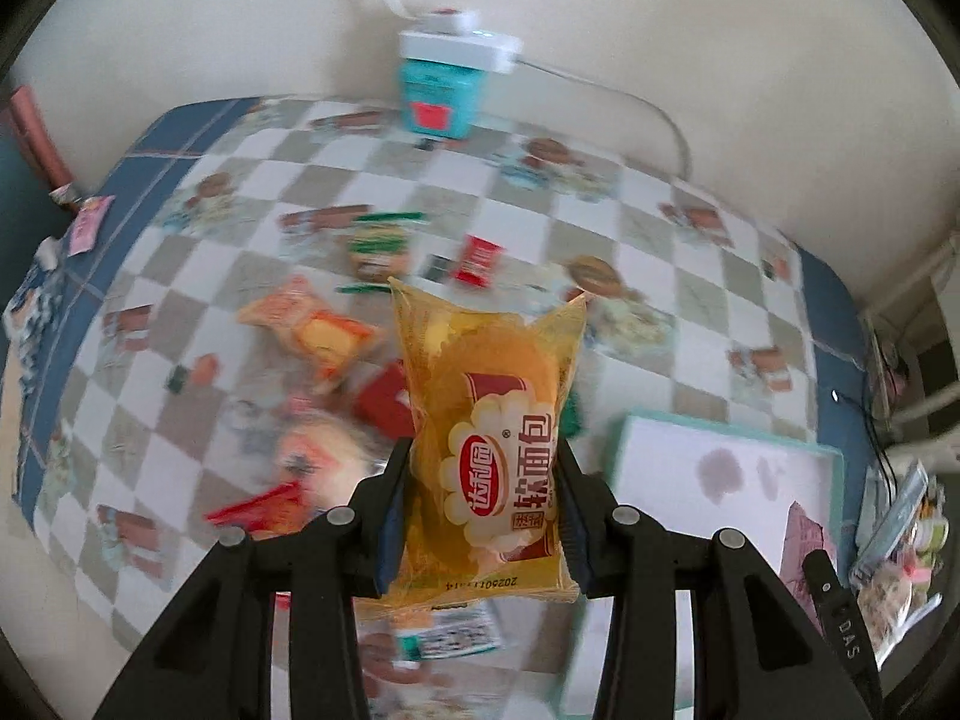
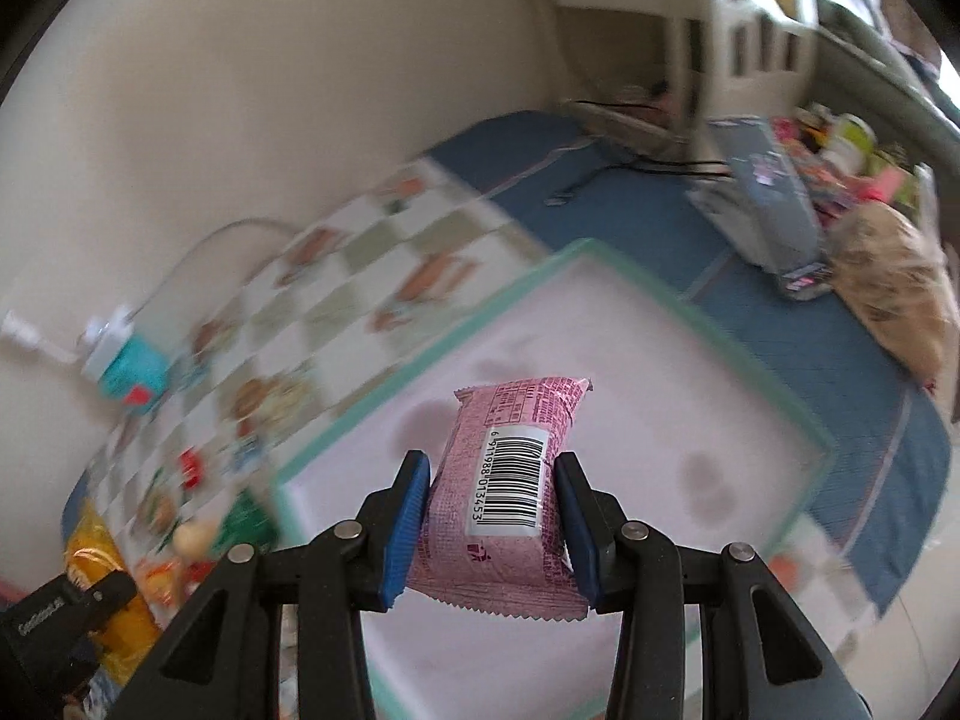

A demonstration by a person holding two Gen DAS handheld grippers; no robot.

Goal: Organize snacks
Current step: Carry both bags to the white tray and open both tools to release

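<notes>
My left gripper (image 1: 483,462) is shut on a yellow soft-bread packet (image 1: 492,414), held upright above the checked tablecloth. Loose snacks lie below it: an orange packet (image 1: 309,330), a red packet (image 1: 477,261) and a green-trimmed one (image 1: 378,246). My right gripper (image 2: 495,468) is shut on a pink snack packet (image 2: 510,480), barcode up, above the white tray with a teal rim (image 2: 420,360). That tray (image 1: 822,456) also shows at the right in the left wrist view. The left gripper (image 2: 66,606) with the yellow packet (image 2: 96,552) appears at the bottom left of the right wrist view.
A teal and white box (image 1: 444,90) with a cable stands at the wall. A blue cloth border (image 2: 660,216) runs along the table's right side. Bags and packets (image 2: 840,210) are piled at the far right. Several small snacks (image 2: 192,468) lie left of the tray.
</notes>
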